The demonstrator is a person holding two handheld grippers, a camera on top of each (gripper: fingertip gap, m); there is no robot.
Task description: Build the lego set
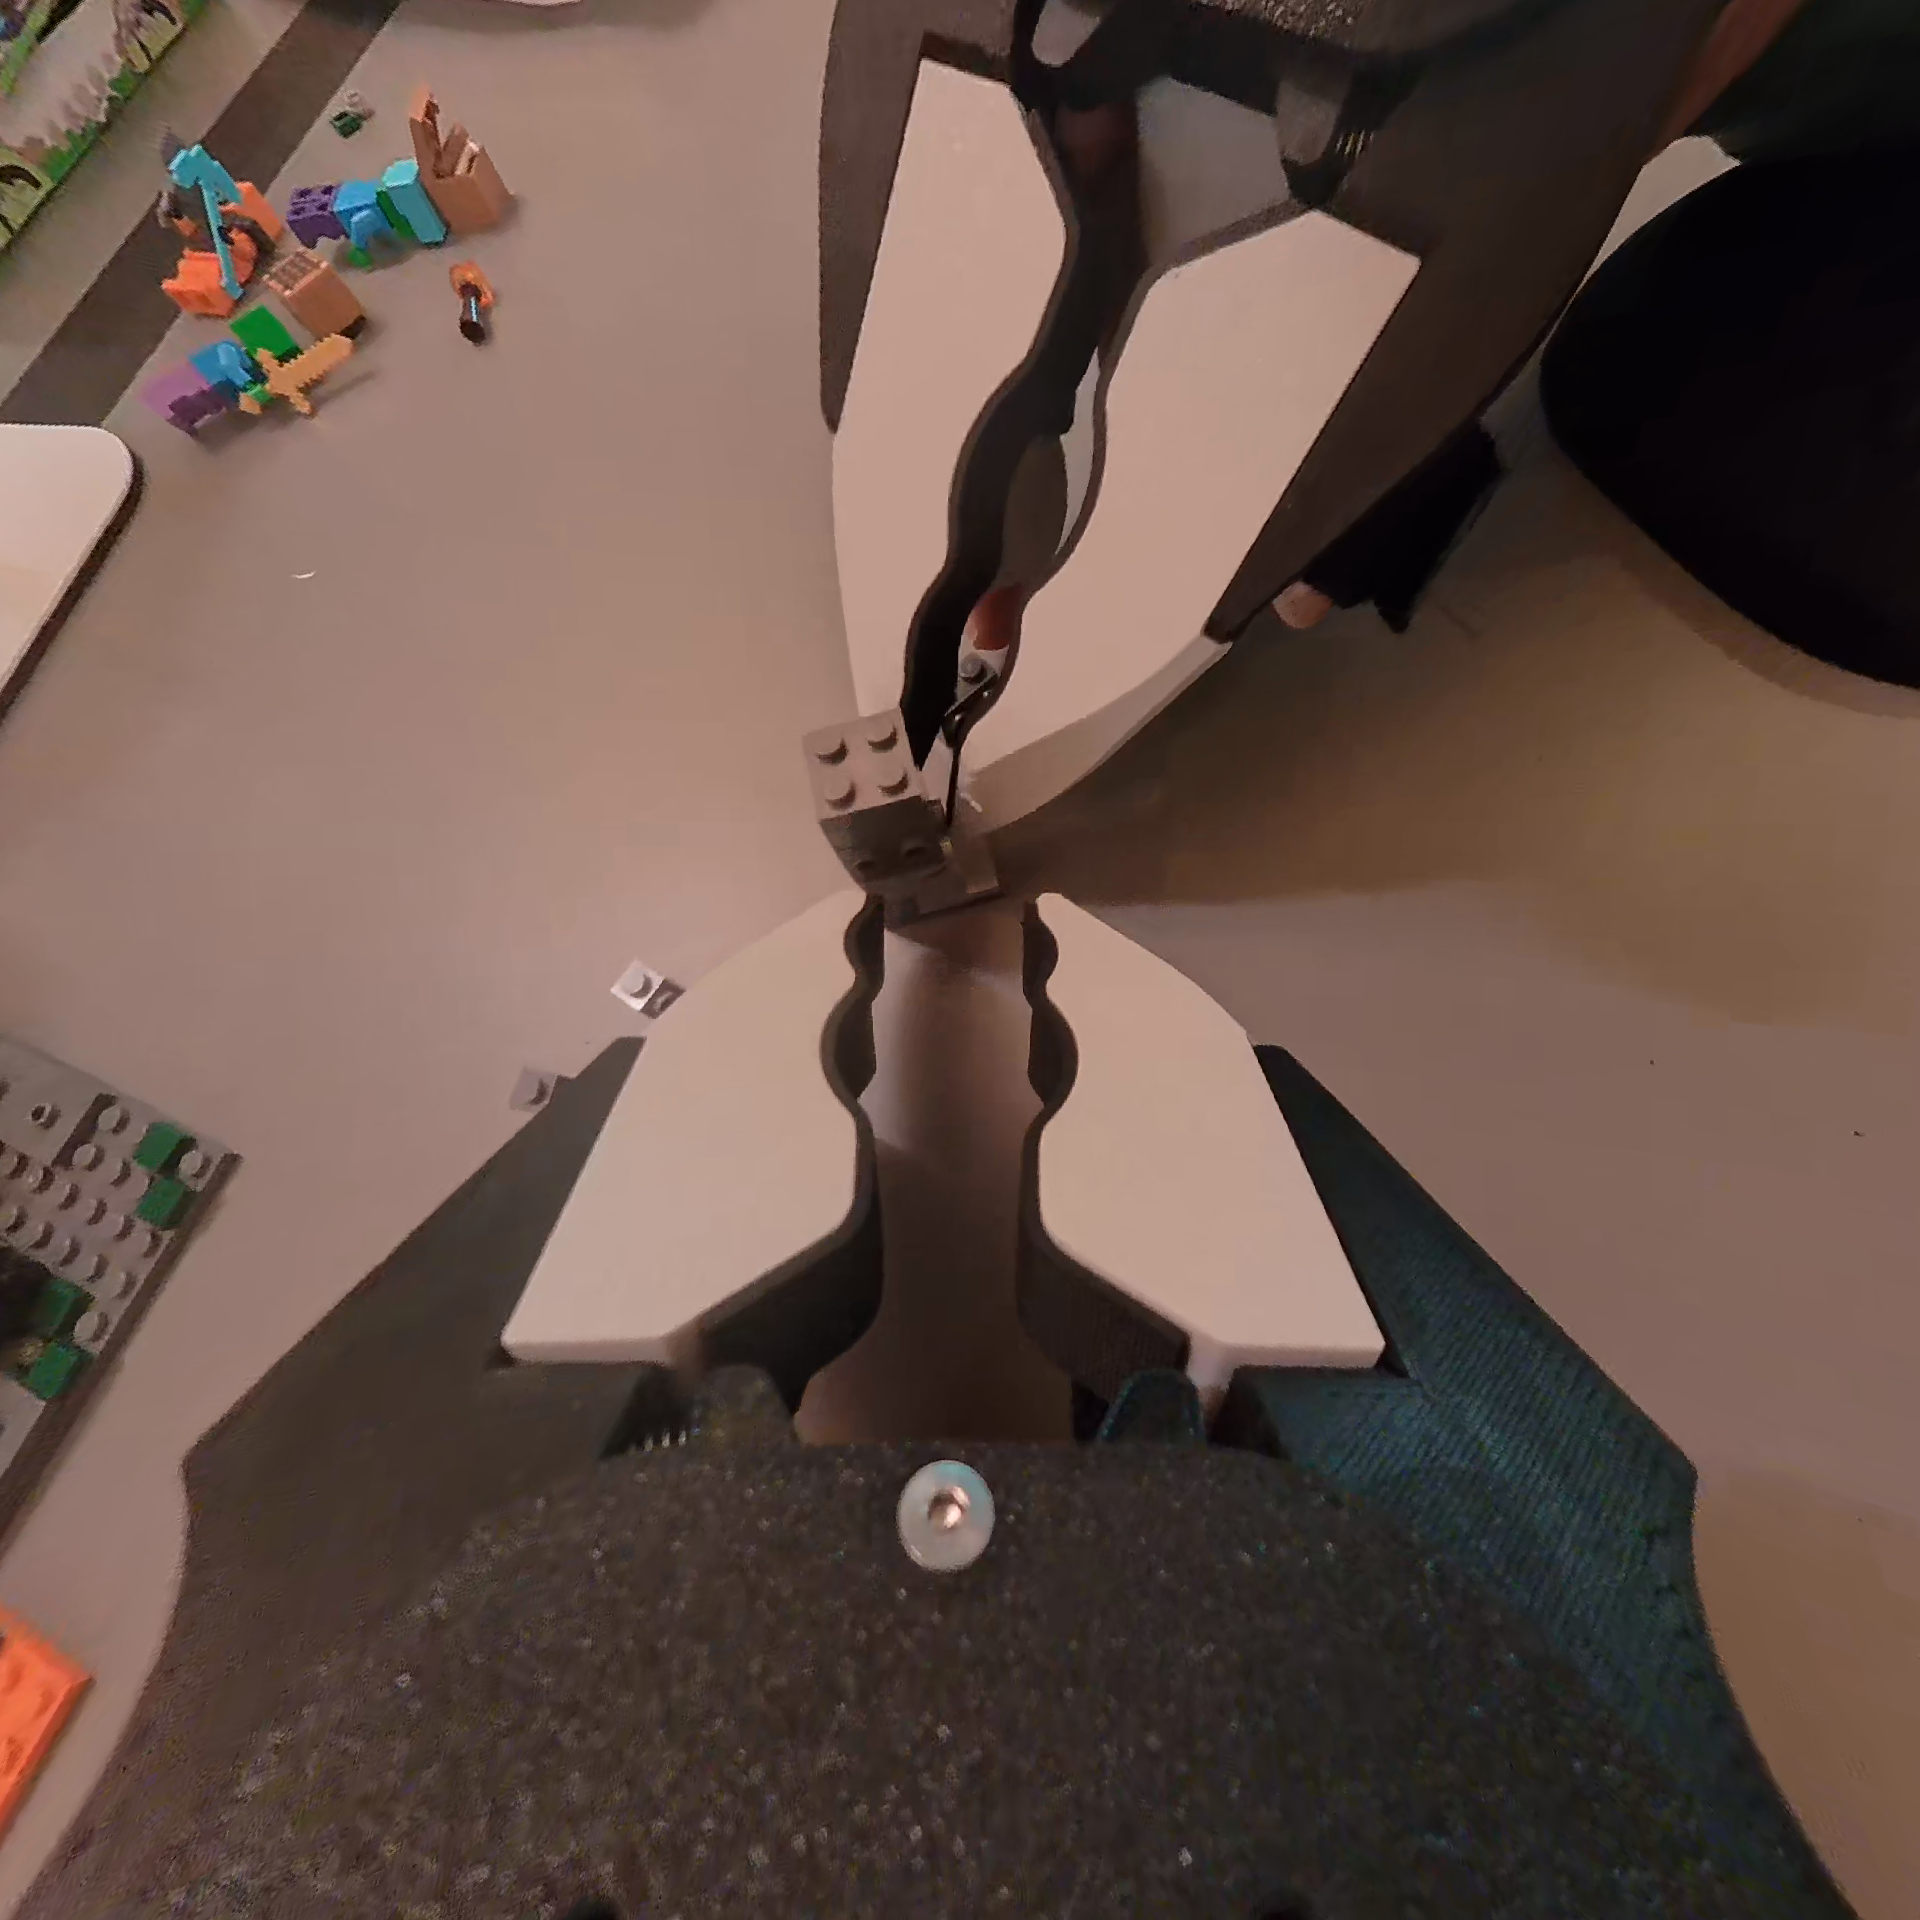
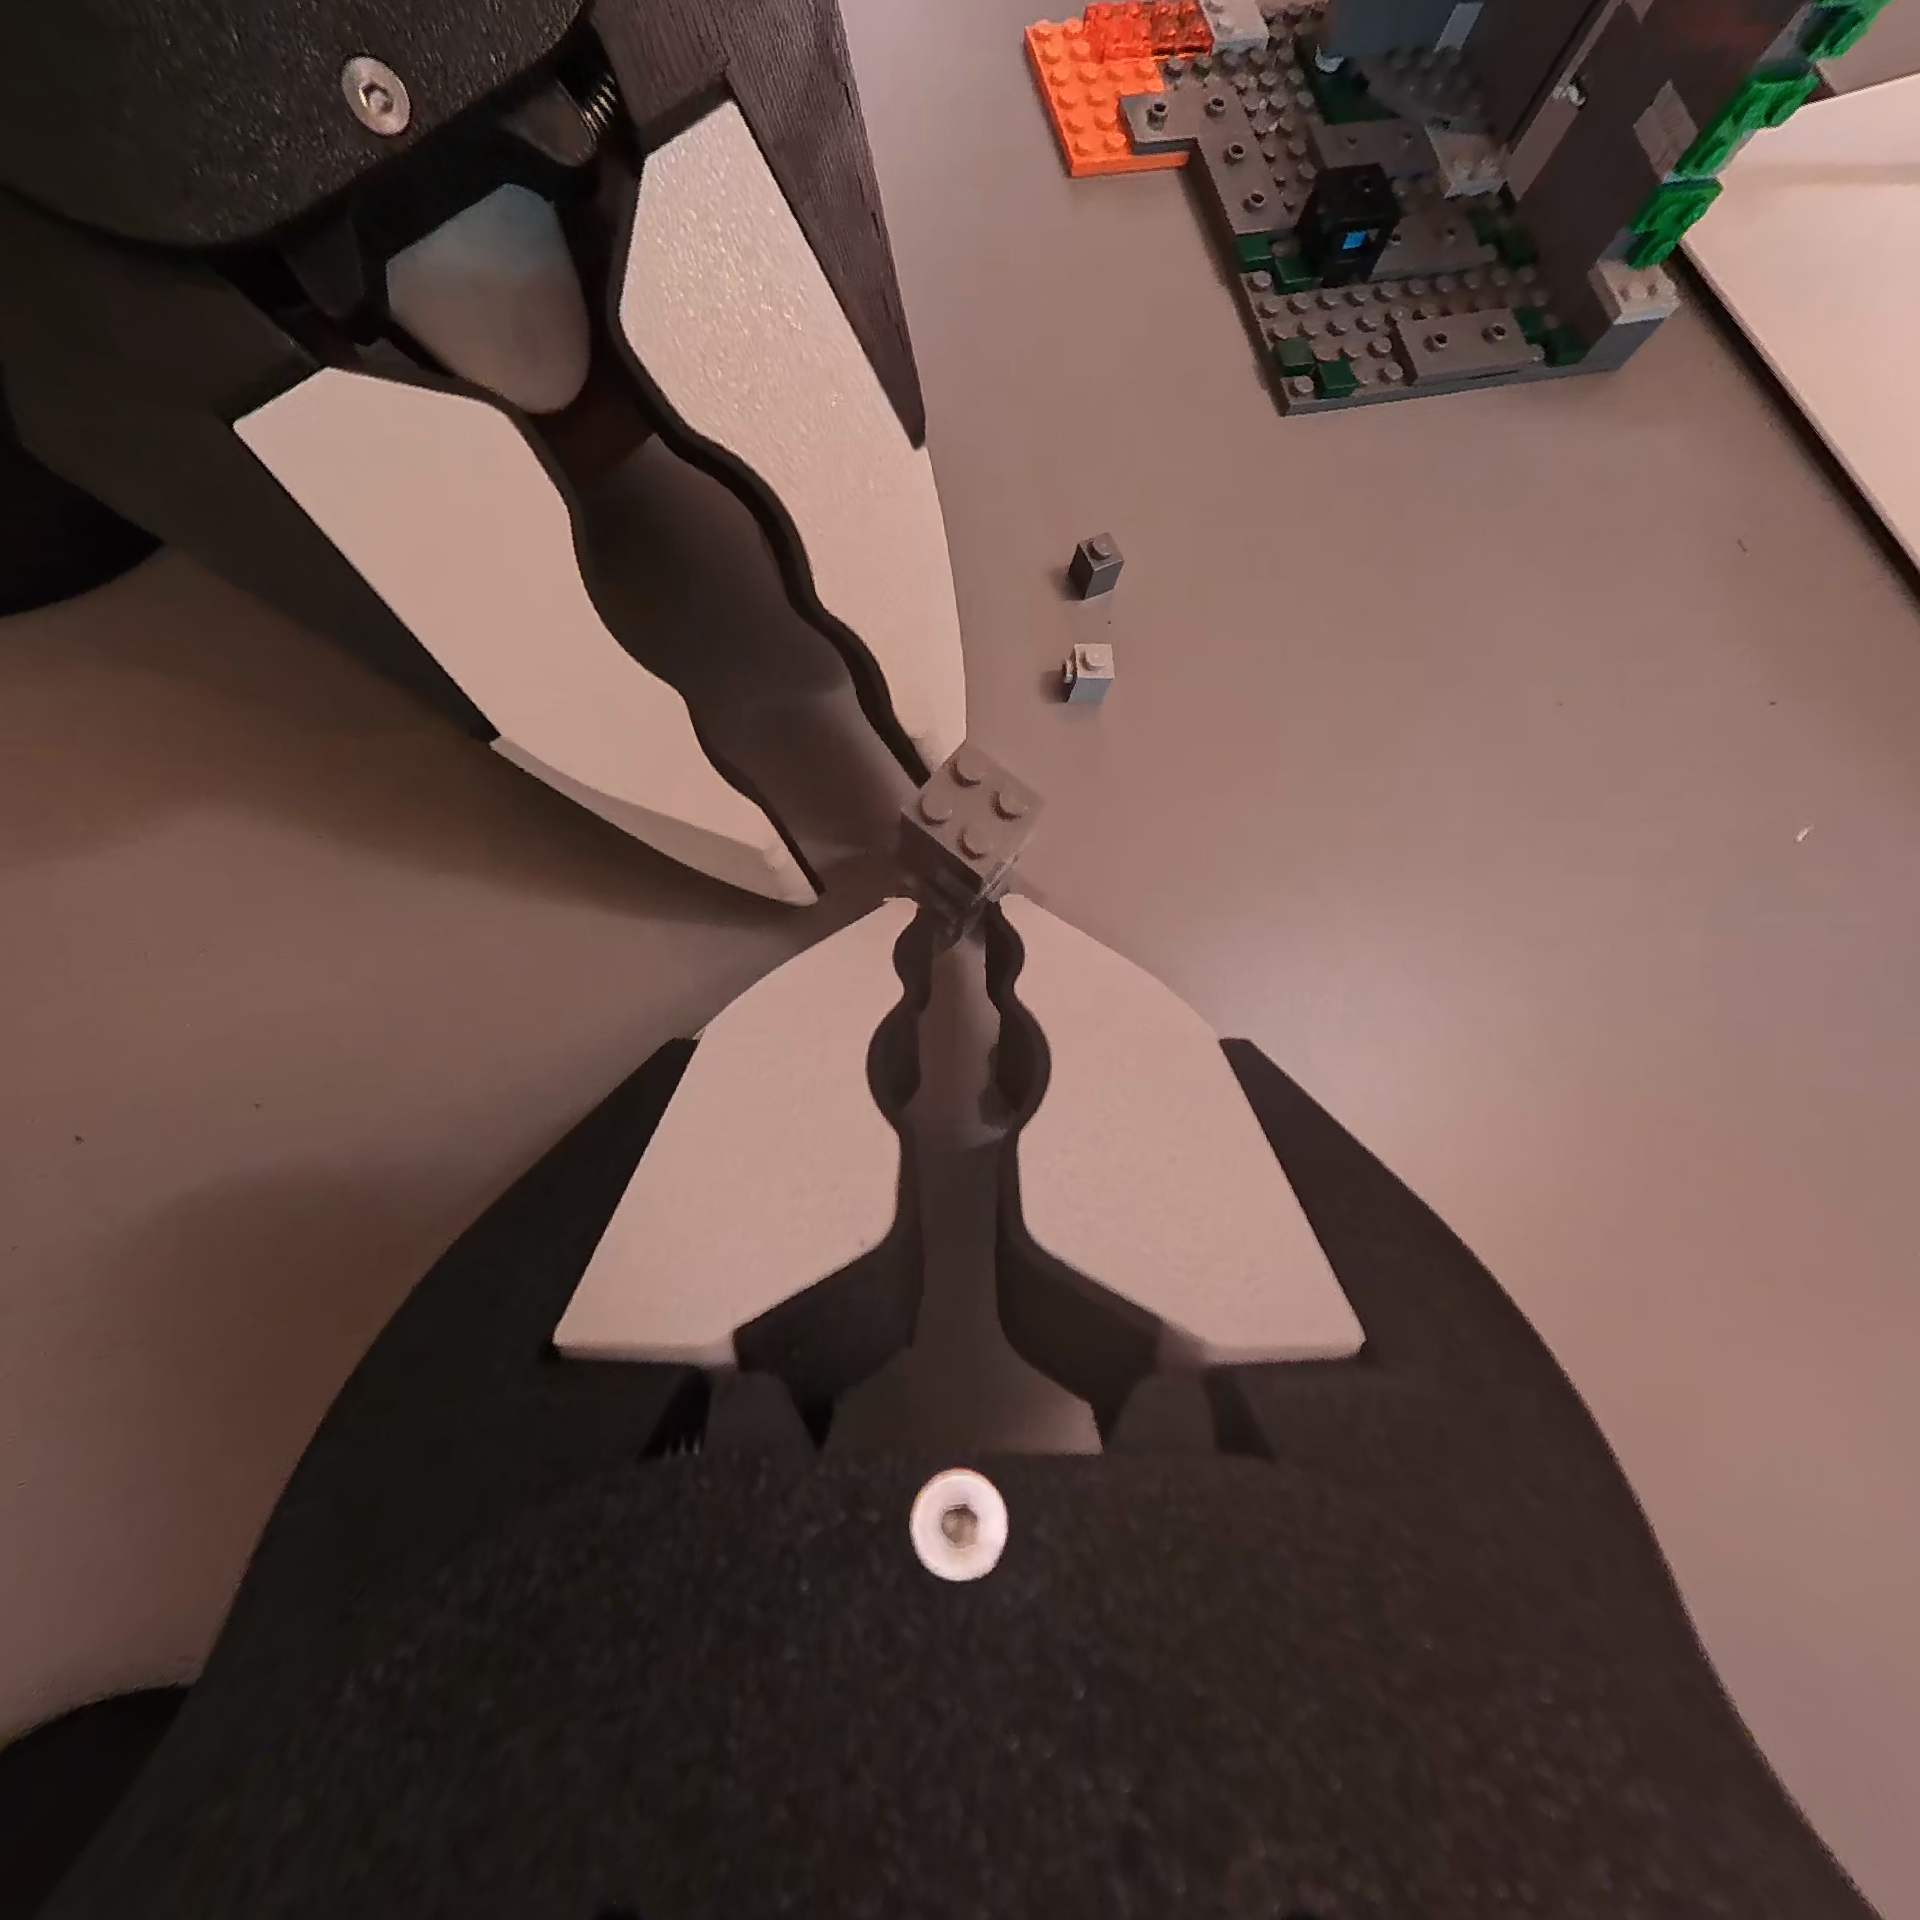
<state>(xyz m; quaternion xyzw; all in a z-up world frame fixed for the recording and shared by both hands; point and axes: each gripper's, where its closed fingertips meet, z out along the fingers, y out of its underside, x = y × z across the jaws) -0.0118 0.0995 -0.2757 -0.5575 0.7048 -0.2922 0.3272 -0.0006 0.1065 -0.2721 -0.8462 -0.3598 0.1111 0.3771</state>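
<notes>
A small grey Lego figure with a 2x2 studded top (image 1: 868, 769) sits between both grippers just above the grey table. My left gripper (image 1: 951, 914) is closed on the figure's lower part. My right gripper (image 1: 940, 743) comes in from above, its jaws almost together on a thin black piece (image 1: 954, 758) at the figure's side. In the right wrist view the figure (image 2: 971, 805) sits just past my right gripper (image 2: 951, 914), and the left gripper (image 2: 862, 826) reaches in from the upper left. How the black piece meets the figure is hidden.
Loose coloured figures and pieces (image 1: 291, 260) lie far left. A grey baseplate (image 1: 83, 1226) is at the left edge. The partly built grey model with a tower (image 2: 1455, 239) and its orange plate (image 2: 1091, 104) stand at the back right. Two small grey bricks (image 2: 1096, 566) (image 2: 1089, 670) lie near the grippers. Both grippers' tips are close together, under 4 cm apart. It is some 15 cm from my left tips to the grey baseplate (image 1: 83, 1226). The right camera catches it too, in the right wrist view (image 2: 1334, 319).
</notes>
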